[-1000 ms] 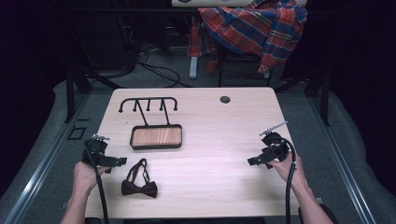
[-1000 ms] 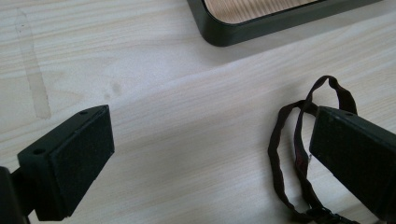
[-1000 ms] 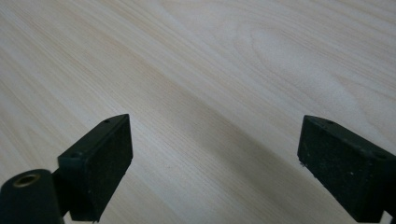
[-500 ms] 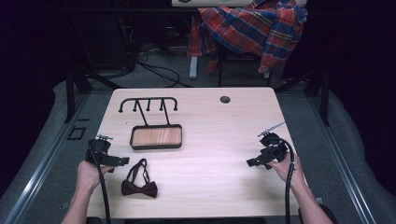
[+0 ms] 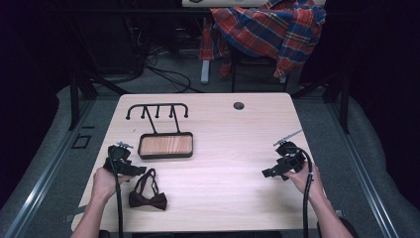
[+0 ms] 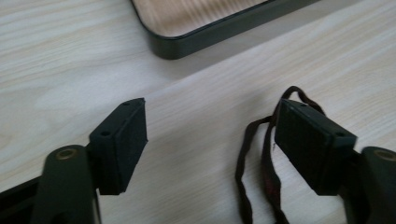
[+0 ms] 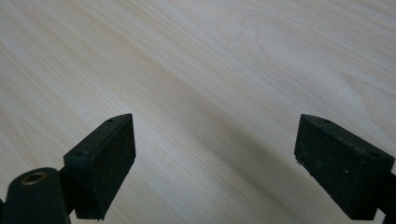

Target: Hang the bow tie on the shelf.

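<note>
The bow tie [image 5: 147, 200] lies near the worktop's [image 5: 223, 198] front-left corner, its strap [image 6: 266, 154] looping toward the tray [image 5: 165, 146]. The left gripper [image 5: 134, 170] hovers just beside that strap, jaws spread and empty. The right gripper [image 5: 270, 173], near the right edge, also has its jaws released over bare wood. Closing on the thin, limp strap could pinch only one strand, or let it slip and drag the tie.

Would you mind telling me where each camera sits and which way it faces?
High view: above the person's side, facing forward and down at the table; forearms, left gripper and right gripper show.
Left gripper view: along its open jaws at the bow tie strap and tray.
Right gripper view: along its open jaws at bare tabletop.
Shared: high and left views both show bow tie and tray.
</note>
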Demonstrator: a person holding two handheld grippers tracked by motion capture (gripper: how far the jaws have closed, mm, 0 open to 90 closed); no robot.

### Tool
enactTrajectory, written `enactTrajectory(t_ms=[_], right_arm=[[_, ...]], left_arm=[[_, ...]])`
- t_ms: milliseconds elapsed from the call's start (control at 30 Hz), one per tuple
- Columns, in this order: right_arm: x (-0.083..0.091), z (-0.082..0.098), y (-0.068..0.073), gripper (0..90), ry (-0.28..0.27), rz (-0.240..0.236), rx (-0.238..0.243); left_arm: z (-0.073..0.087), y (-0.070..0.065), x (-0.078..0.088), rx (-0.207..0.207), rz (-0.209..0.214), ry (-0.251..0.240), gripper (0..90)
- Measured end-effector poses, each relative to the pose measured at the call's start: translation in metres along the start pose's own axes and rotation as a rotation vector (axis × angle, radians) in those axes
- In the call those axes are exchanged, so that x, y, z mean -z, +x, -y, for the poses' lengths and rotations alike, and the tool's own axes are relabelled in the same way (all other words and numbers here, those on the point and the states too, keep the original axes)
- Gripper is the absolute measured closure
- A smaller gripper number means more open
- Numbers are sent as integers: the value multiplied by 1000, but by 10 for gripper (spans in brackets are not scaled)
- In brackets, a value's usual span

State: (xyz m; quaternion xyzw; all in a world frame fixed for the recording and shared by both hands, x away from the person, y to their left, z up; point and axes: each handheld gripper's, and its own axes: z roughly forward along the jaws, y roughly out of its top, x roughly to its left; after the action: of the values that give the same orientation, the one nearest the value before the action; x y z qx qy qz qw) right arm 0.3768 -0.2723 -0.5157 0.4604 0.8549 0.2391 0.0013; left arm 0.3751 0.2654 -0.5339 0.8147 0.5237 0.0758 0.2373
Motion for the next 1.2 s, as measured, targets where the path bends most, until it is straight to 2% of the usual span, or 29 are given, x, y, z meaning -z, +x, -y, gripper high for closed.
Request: enactTrajectory(t_ms=[67, 167, 300, 400, 500, 667, 767, 900, 1100, 1200], right_arm=[[0, 1, 0, 124, -10, -3, -12], [2, 2, -2, 125, 3, 5, 4], [3, 3, -2, 126, -2, 7, -2], [2, 4, -1, 127, -12, 9, -16], [1, 4, -1, 131, -12, 10, -18], [2, 4, -1, 133, -6, 15, -19], [2, 4, -1, 133, -5, 17, -19], [2, 4, -2, 133, 7, 31, -11], [3, 4, -2, 133, 6, 24, -18], [2, 4, -2, 133, -1, 38, -30]], left_arm=[[-1, -2, -2, -15, 18, 10, 326], [-2, -5, -5, -43, 31, 33, 385], [-3, -10, -8, -72, 42, 49, 442], [-3, -12, -10, -76, 49, 65, 503], [-2, -15, -15, -100, 66, 98, 584], [-3, -18, -16, -116, 73, 109, 661], [-3, -19, -16, -121, 63, 122, 712], [-3, -21, -17, -130, 52, 133, 731], [-3, -22, -19, -147, 47, 156, 768], [-3, -23, -20, -138, 44, 159, 771]])
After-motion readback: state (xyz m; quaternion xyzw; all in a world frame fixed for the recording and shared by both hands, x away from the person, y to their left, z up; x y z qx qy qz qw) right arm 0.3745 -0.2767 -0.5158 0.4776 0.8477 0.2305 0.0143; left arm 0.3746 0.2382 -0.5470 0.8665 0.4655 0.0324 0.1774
